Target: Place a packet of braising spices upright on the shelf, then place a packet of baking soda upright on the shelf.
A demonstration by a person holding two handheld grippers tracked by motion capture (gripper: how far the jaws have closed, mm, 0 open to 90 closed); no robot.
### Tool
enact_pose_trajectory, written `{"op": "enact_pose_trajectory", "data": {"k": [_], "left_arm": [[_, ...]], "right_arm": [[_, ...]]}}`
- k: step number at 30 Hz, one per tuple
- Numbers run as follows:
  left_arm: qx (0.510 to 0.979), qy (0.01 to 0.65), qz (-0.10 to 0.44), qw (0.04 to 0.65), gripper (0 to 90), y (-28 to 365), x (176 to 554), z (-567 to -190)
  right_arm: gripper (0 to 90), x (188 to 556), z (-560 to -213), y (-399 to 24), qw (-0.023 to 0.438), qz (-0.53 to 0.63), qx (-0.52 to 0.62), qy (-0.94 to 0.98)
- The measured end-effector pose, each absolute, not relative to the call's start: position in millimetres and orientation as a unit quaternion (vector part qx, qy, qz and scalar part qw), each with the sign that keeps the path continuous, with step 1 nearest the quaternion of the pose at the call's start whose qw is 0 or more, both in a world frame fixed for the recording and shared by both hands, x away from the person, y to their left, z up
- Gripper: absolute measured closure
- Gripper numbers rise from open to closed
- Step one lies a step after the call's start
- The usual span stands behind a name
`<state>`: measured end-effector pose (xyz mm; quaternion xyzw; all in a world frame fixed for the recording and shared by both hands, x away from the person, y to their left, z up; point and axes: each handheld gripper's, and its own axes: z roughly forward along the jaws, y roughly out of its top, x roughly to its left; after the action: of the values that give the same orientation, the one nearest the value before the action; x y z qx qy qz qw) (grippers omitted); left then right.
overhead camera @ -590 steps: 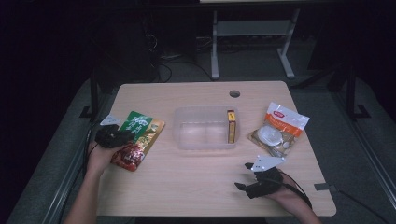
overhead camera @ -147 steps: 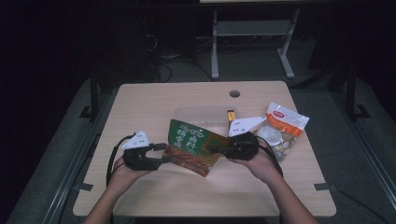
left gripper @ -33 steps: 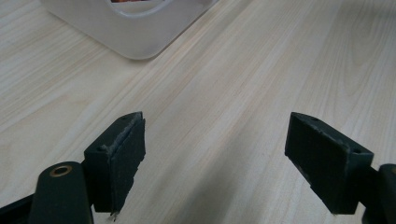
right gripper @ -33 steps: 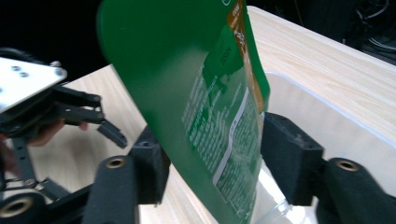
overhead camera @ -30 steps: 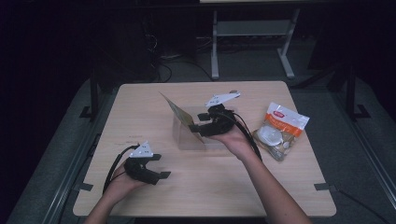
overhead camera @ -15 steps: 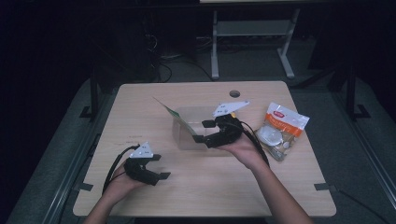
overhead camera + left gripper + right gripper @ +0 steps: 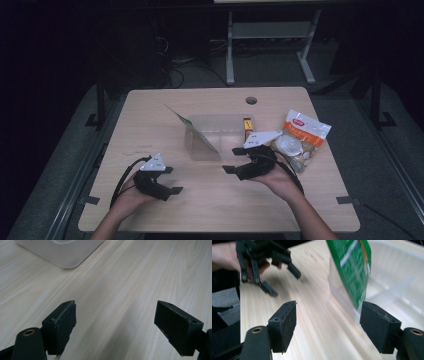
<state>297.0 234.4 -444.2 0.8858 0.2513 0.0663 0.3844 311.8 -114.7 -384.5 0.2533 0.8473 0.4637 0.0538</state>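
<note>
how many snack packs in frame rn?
3. A green snack bag leaning in the clear plastic bin's left end, a small yellow pack at the bin's right end, and an orange-and-white snack bag flat on the table right of the bin. None seem hidden.

Looks like a lab or recording room, not a home or kitchen. Evidence: single light-wood office-type table (image 7: 150, 125) with a round cable hole (image 7: 251, 100) near its far edge, lit from above while everything around it sits in darkness. Dark grey floor (image 7: 390, 165) on both sides of the table. Beyond the table's far edge, a grey metal stand (image 7: 235, 50) with a cross shelf, and loose black cables (image 7: 175, 70) on the floor just left of it. Dark metal frame posts (image 7: 101, 100) stand beside the table's left and right edges. Table surface holds only a few staged props.
</note>
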Motion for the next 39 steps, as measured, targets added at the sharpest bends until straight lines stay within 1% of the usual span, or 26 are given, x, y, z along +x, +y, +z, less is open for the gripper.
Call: {"op": "enact_pose_trajectory", "data": {"k": [5,12,19,22,26,27,30,31,32,37,38,39], "left_arm": [[0.883,0.257,0.065,0.387,17.2,233.0,293.4,-443.8],[0.888,0.253,0.073,0.378,16.8,234.0,288.9,-443.3],[0.887,0.257,0.072,0.377,16.8,238.0,278.7,-445.8],[0.888,0.256,0.072,0.375,16.9,239.1,277.0,-446.6],[0.89,0.252,0.072,0.374,16.9,238.2,279.1,-447.3],[0.89,0.251,0.073,0.373,16.9,238.1,279.4,-447.5],[0.891,0.251,0.072,0.372,17.0,237.9,279.9,-449.0],[0.891,0.251,0.072,0.371,16.9,237.9,280.0,-449.4],[0.891,0.251,0.071,0.371,16.9,237.8,280.1,-449.6],[0.892,0.251,0.068,0.37,17.0,237.8,280.8,-450.8],[0.892,0.251,0.068,0.37,17.0,237.6,281.0,-451.2],[0.892,0.251,0.068,0.369,17.0,237.5,280.9,-451.4]], "right_arm": [[28.7,300.9,-393.2,-129.5,0.065,0.45,0.26,0.852],[28.7,291.6,-400.9,-165.4,0.078,0.442,0.294,0.844],[29.3,304.2,-408.0,-202.5,0.105,0.421,0.342,0.833],[31.7,314.9,-410.5,-220.1,0.119,0.412,0.364,0.827],[39.9,328.5,-410.2,-239.5,0.144,0.396,0.393,0.817],[44.6,333.7,-409.5,-247.2,0.152,0.39,0.404,0.814],[54.4,345.1,-409.9,-260.1,0.159,0.38,0.423,0.807],[59.2,349.0,-410.7,-264.1,0.164,0.379,0.43,0.803],[61.6,352.9,-412.0,-267.4,0.165,0.377,0.433,0.802],[86.7,375.8,-420.4,-279.5,0.186,0.347,0.463,0.794],[89.5,380.2,-422.2,-280.3,0.19,0.34,0.466,0.794],[89.6,384.3,-424.8,-281.2,0.194,0.333,0.465,0.797]]}}
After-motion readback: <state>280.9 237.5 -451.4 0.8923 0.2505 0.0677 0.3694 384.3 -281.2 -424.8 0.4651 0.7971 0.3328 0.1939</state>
